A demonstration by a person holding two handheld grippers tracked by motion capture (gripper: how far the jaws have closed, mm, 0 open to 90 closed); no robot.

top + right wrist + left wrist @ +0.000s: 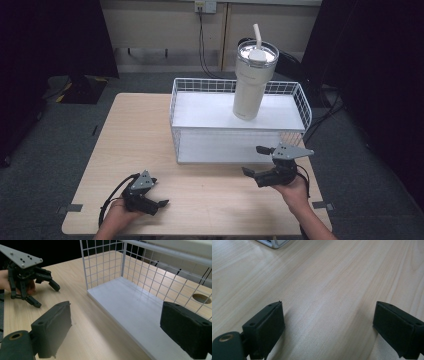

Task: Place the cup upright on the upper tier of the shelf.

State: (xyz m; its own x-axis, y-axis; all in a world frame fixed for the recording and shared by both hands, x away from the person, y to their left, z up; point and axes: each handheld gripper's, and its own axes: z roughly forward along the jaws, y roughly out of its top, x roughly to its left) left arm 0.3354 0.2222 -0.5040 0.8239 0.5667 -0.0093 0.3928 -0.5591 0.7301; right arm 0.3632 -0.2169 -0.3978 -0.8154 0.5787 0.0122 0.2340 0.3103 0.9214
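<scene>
A cream tumbler with a clear lid and a white straw stands upright on the top shelf of a white wire rack at the back of the wooden table. My right gripper is open just in front of the rack's right end. In the right gripper view its jaws are spread wide, facing the rack's lower shelf, with nothing between them. My left gripper rests open near the table's front left. In its own view the left gripper holds only bare wood between its jaws.
The wire end wall of the rack rises right ahead of the right gripper. The left gripper, with a hand behind it, lies farther off in the right gripper view. A rack corner peeks in. Bare tabletop stretches left of the rack.
</scene>
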